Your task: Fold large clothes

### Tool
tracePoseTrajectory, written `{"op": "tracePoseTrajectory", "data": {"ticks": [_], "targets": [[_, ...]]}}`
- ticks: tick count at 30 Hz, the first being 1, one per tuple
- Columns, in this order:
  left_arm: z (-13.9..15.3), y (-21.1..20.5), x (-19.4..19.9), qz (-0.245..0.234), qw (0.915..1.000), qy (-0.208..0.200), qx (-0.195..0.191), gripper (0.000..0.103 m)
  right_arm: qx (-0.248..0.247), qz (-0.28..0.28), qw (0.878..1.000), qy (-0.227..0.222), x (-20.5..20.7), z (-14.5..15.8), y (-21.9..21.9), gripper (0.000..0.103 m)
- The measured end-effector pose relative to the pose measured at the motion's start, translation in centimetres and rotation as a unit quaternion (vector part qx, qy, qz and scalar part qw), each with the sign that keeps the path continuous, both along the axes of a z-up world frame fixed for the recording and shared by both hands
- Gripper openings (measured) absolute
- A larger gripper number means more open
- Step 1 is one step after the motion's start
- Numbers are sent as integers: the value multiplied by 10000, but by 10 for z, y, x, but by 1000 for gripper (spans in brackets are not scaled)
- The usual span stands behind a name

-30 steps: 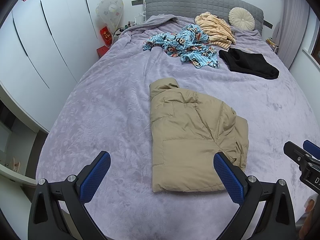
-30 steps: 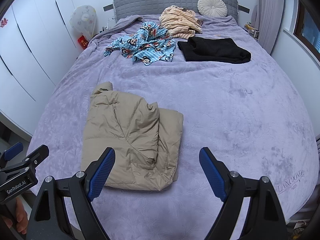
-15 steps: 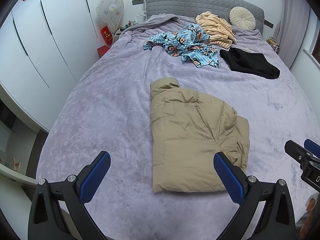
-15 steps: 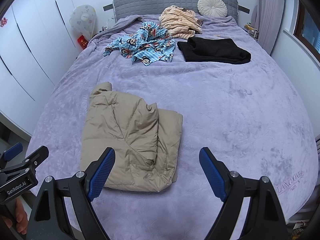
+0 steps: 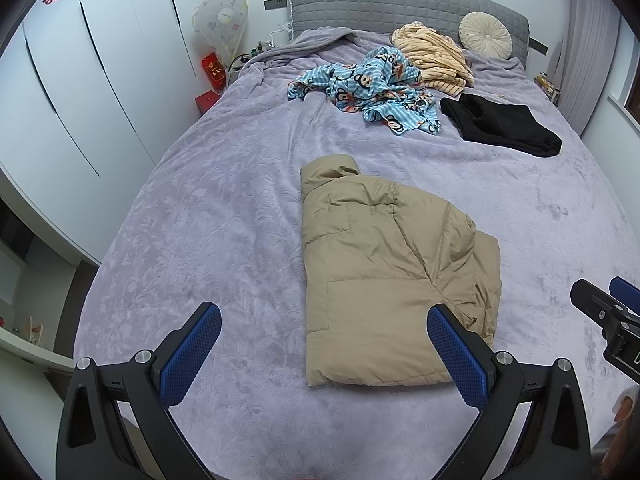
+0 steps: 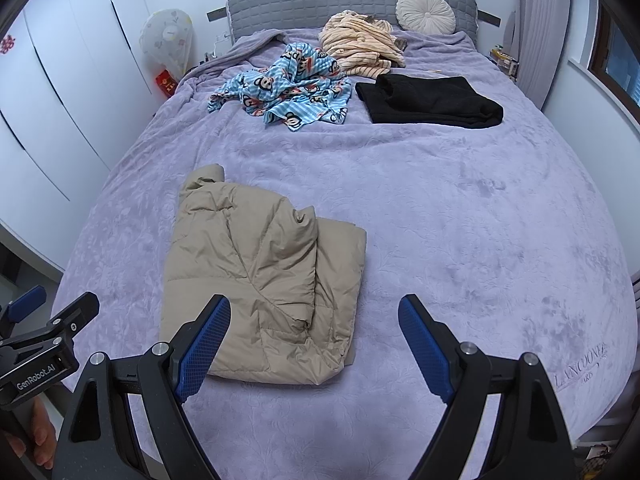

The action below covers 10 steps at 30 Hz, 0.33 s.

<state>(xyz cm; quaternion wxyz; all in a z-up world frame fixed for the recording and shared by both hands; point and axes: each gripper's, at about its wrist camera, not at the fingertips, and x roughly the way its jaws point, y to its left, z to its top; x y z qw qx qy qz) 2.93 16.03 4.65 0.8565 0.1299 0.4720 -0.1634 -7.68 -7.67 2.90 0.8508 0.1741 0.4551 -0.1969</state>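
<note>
A tan puffer jacket [image 5: 388, 276] [image 6: 260, 280] lies folded into a rough rectangle on the lilac bedspread [image 5: 200, 220] [image 6: 480, 240], collar toward the headboard. My left gripper [image 5: 320, 344] hovers above the bed's near edge, open and empty, its right finger over the jacket's near right corner. My right gripper [image 6: 314, 338] is also open and empty, above the jacket's near right edge. Each gripper shows at the side of the other's view. Farther up the bed lie a blue monkey-print garment [image 5: 372, 84] [image 6: 288, 88], a folded black garment [image 5: 500, 124] [image 6: 428, 100] and a peach striped one [image 5: 432, 56] [image 6: 360, 48].
A grey padded headboard [image 6: 352, 0] and a round cream cushion [image 6: 426, 12] are at the far end. White wardrobe doors [image 5: 80, 80] run along the left. A covered fan [image 5: 220, 20] and red boxes [image 5: 212, 68] stand by the bedside. A curtain [image 6: 536, 32] hangs at the right.
</note>
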Motion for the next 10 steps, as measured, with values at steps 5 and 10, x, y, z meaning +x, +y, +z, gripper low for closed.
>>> {"op": "tracePoseTrajectory", "data": {"ticks": [5, 10], "targets": [[0, 4, 1, 36, 10000, -4, -33, 103, 1, 2, 10000, 11, 0, 0, 0, 88], [0, 7, 3, -20, 10000, -11, -97, 103, 25, 13, 10000, 24, -2, 1, -4, 88]]}}
